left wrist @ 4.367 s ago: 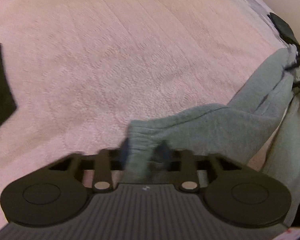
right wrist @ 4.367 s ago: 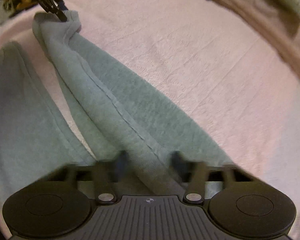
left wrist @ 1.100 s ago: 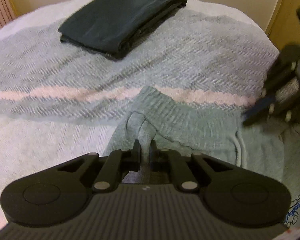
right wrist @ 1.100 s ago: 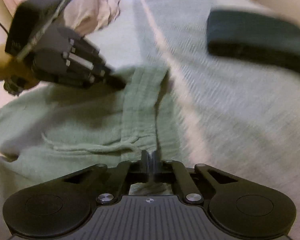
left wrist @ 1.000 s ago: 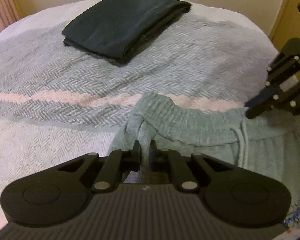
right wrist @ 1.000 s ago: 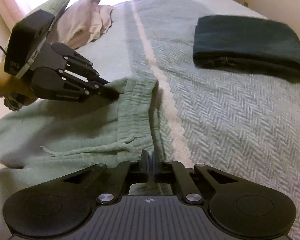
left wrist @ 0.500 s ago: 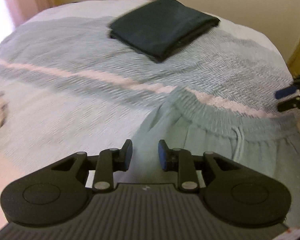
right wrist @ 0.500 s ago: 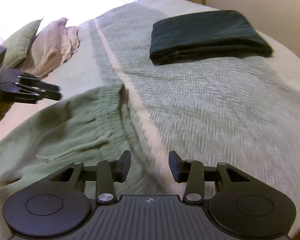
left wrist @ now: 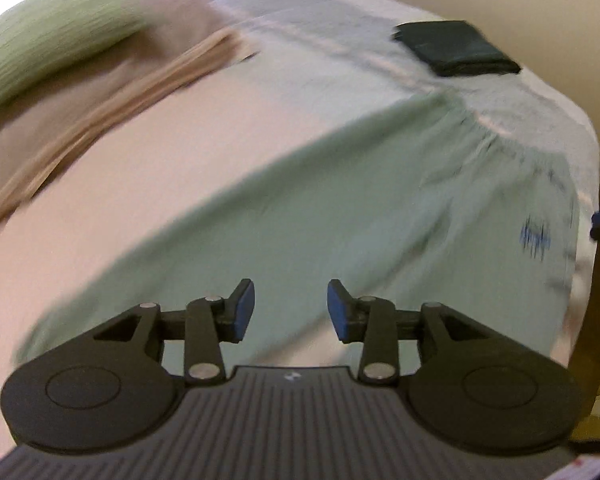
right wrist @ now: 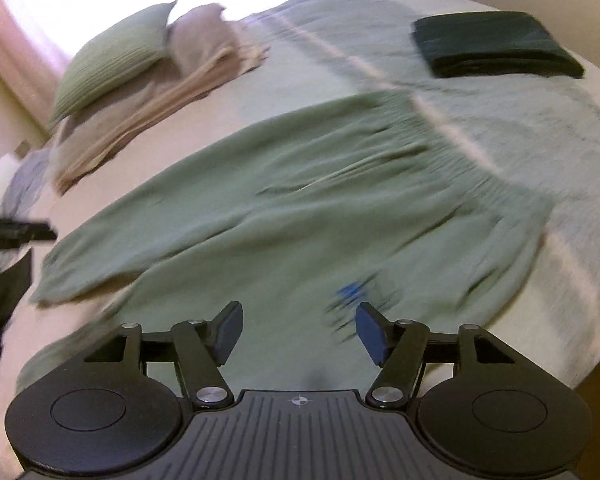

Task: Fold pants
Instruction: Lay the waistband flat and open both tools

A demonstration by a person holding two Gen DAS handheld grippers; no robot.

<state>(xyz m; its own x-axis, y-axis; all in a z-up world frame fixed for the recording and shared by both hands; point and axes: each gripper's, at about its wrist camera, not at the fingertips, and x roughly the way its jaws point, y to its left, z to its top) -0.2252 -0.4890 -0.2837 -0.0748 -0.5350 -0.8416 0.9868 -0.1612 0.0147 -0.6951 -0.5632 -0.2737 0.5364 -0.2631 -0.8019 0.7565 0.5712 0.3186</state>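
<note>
Bed point(right wrist: 500, 128) carries the pants point(right wrist: 300, 200), spread flat, waistband toward a dark folded cloth point(right wrist: 496, 44). Left tongs point(left wrist: 287, 310) and right tongs point(right wrist: 298, 338) both wide, holding nothing. Risk I see: grabbing one layer only, so the fold skews.

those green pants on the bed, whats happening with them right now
A person is folding them with two hand-held tools. The green pants lie spread flat on the bed, waistband toward the folded dark garment. The left tool and the right tool are both open above the fabric, gripping nothing. No fold is made yet.
</note>
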